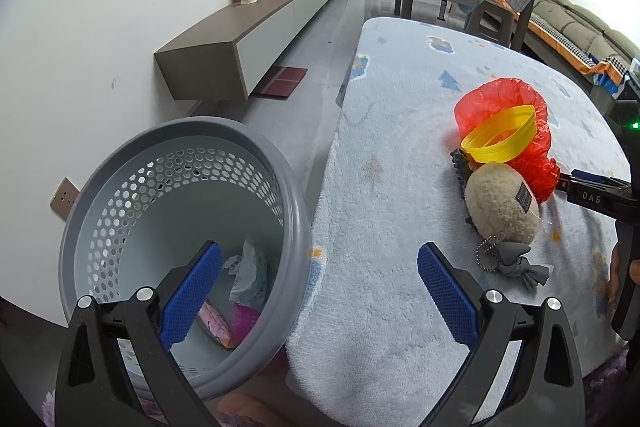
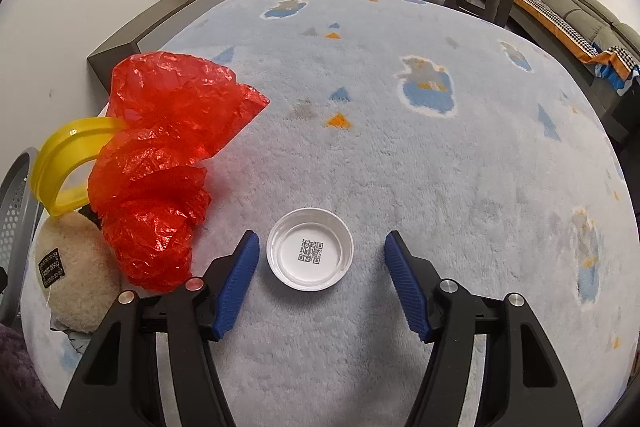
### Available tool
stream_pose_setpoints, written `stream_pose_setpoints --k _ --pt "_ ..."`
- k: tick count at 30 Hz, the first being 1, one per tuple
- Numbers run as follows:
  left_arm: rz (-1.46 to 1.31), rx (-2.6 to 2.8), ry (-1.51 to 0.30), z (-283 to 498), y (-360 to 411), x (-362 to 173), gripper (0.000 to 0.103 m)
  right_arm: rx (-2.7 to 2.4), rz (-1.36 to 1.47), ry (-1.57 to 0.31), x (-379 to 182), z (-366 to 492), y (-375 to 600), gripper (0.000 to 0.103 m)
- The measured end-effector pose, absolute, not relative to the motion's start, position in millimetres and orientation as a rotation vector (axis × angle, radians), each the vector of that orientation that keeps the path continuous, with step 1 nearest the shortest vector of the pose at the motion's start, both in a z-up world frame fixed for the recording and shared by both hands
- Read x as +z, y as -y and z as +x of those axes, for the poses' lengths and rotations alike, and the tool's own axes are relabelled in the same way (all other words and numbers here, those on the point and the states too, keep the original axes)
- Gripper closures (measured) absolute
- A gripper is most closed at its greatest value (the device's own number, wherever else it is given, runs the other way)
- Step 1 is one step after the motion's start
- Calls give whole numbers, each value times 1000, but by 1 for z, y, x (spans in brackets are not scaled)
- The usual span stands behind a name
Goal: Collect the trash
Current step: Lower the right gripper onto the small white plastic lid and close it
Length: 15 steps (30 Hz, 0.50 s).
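The right gripper [image 2: 318,279] hangs just over the counter [image 2: 460,167] with its 2 blue pads spread, and the white lid [image 2: 310,254] lies flat between them, hollow side up, untouched by either pad. The lid is round, so no long axis matters; the pads stand left and right of it, the left pad nearer its rim. A squeeze across the rim looks like the coming move. This gripper is far nearer the lid than the other.

The left gripper [image 1: 320,291] is released and holds nothing, poised over the gap between the basket [image 1: 120,155] and the counter edge. The basket already holds some wrappers [image 1: 248,275].

Further left lie a plush [image 2: 76,279], a crumpled red bag [image 2: 168,155] and a yellow ring [image 2: 68,155], close together.
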<state>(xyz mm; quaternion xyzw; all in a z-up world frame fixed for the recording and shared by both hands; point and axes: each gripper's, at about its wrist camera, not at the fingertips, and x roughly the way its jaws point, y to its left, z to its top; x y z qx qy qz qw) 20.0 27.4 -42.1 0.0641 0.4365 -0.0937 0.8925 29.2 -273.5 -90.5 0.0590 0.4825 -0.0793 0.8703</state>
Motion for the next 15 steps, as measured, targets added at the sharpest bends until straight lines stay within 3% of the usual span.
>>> stream_pose_setpoints --k 3,15 --pt "135 -195 -901 20 -27 -43 7 -154 120 -1003 -88 29 272 63" --pt "166 -181 -889 15 -21 -41 7 -145 197 -977 -75 6 273 64"
